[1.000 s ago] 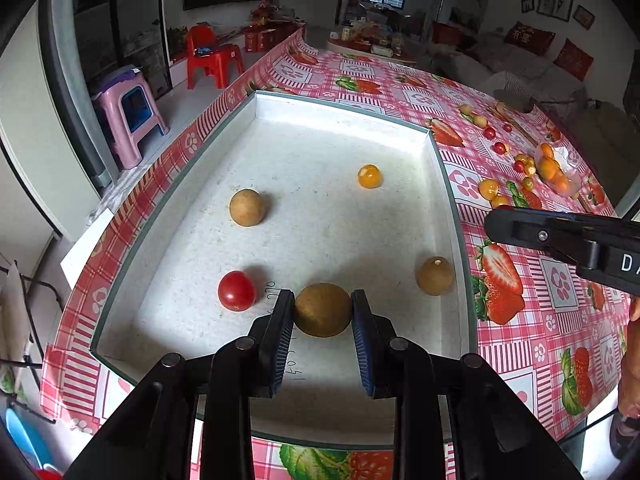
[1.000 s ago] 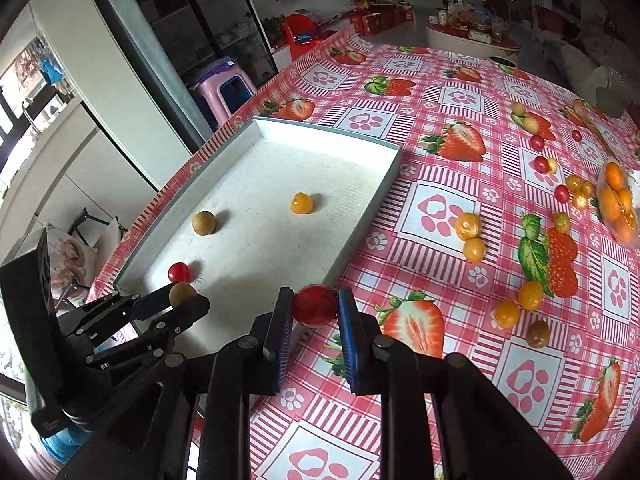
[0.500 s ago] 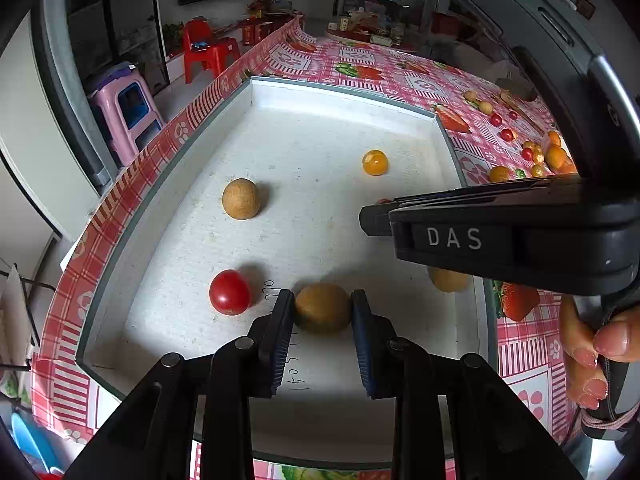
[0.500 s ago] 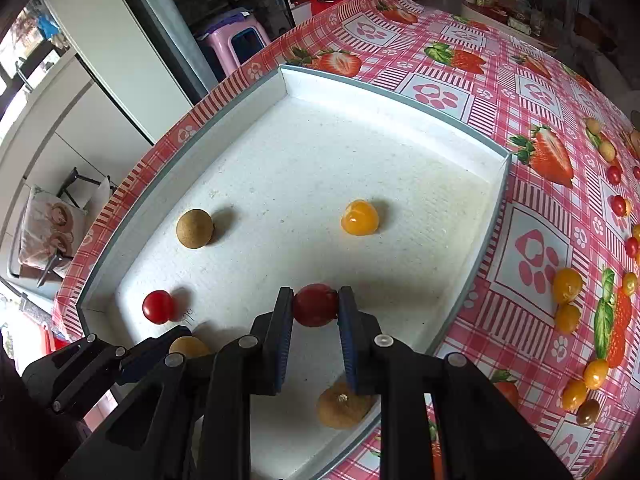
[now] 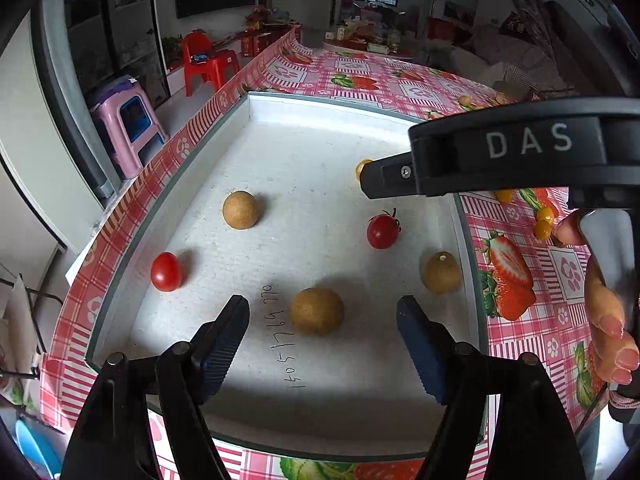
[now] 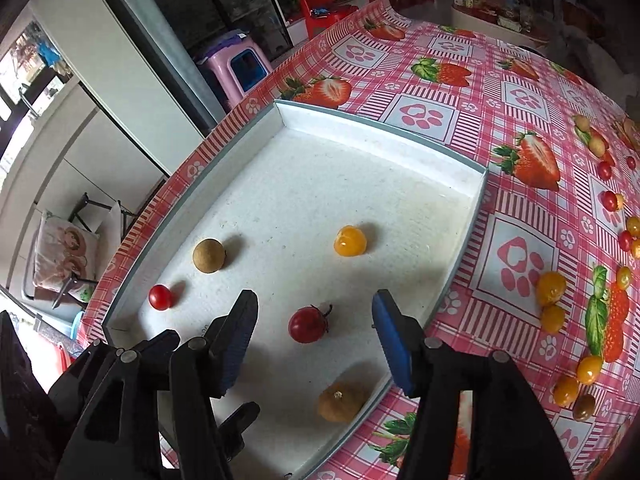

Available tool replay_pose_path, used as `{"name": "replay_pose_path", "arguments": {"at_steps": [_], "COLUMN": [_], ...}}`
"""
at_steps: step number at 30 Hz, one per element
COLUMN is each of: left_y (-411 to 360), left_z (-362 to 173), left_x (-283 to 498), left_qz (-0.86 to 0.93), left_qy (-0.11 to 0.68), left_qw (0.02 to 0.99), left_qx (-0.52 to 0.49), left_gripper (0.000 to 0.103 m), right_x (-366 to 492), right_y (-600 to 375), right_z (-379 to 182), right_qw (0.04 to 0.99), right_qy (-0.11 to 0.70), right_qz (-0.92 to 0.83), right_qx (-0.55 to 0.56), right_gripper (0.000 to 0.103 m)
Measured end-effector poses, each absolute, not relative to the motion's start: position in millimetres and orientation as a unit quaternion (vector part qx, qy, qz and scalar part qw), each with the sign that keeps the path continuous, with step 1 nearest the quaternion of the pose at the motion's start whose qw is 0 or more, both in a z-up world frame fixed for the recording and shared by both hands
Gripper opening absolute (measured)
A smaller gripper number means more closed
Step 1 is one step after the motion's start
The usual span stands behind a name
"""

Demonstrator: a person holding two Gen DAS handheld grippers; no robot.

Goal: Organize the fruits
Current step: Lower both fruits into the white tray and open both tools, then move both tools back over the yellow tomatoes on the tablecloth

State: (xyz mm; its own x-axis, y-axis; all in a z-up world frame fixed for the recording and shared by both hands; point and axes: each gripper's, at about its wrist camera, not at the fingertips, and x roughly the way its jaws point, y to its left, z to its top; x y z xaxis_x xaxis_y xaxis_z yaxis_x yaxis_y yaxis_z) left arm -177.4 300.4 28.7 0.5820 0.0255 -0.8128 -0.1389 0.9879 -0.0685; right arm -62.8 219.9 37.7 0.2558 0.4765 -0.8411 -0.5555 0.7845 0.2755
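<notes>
Item one: my left gripper (image 5: 323, 318), jaws spread wide and holding nothing, poised over the near end of the shallow white foam tray with a grey rim (image 5: 466, 240). Item two: a round tan-brown longan fruit (image 5: 316, 311), resting on the tray floor between those jaws and touching neither, just beside a line of handwritten black digits (image 5: 284, 340). Item three: my right gripper (image 6: 314, 328), jaws likewise spread and empty, over the tray's right half. Item four: a small red cherry tomato with a green stem (image 6: 307, 324), lying loose on the tray floor between the right jaws, clear of both. Item five: a second red cherry tomato (image 5: 166, 271), near the tray's left wall. Item six: a second round tan longan (image 5: 240, 215), left of centre, well apart from the rest. Item seven: a third tan longan with a stem scar on top (image 5: 441, 272), close to the tray's right wall. Item eight: one glossy orange-yellow round fruit (image 6: 350, 241), towards the far half of the tray; in the left wrist view it is mostly hidden behind the black body of my right gripper. Item nine: the tabletop under a red-and-white checked cloth printed with strawberries and paw marks (image 6: 520, 92), carrying the tray at its left edge. Item ten: scattered small orange, yellow and red fruits (image 6: 551, 288) on the cloth, right of the tray.
</notes>
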Motion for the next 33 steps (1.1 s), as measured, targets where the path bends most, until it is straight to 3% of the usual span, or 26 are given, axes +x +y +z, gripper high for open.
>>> {"name": "replay_pose_path", "arguments": {"at_steps": [2, 14, 25, 33], "left_y": [300.4, 253.1, 177.0, 158.6], "left_z": [31.5, 61.0, 64.4, 53.0], "left_x": [-179.7, -178.7, -150.9, -102.6], "left_qz": [0.046, 0.013, -0.04, -0.04], "left_qy": [0.455, 0.437, 0.446, 0.469], "left_qw": [0.887, 0.899, 0.894, 0.882], "left_qx": [-0.067, -0.038, 0.007, -0.017], "left_gripper": [0.077, 0.077, 0.077, 0.077], "right_x": [-65.2, -89.2, -102.9, -111.8], "right_y": [208.2, 95.2, -18.6, -42.4], "right_z": [46.3, 59.9, 31.8, 16.3], "right_qw": [0.799, 0.831, 0.847, 0.855], "right_qy": [0.508, 0.491, 0.503, 0.497], "right_qz": [0.322, 0.257, 0.161, 0.146], "right_qx": [-0.024, 0.038, 0.058, 0.036], "right_gripper": [0.08, 0.08, 0.08, 0.08]}}
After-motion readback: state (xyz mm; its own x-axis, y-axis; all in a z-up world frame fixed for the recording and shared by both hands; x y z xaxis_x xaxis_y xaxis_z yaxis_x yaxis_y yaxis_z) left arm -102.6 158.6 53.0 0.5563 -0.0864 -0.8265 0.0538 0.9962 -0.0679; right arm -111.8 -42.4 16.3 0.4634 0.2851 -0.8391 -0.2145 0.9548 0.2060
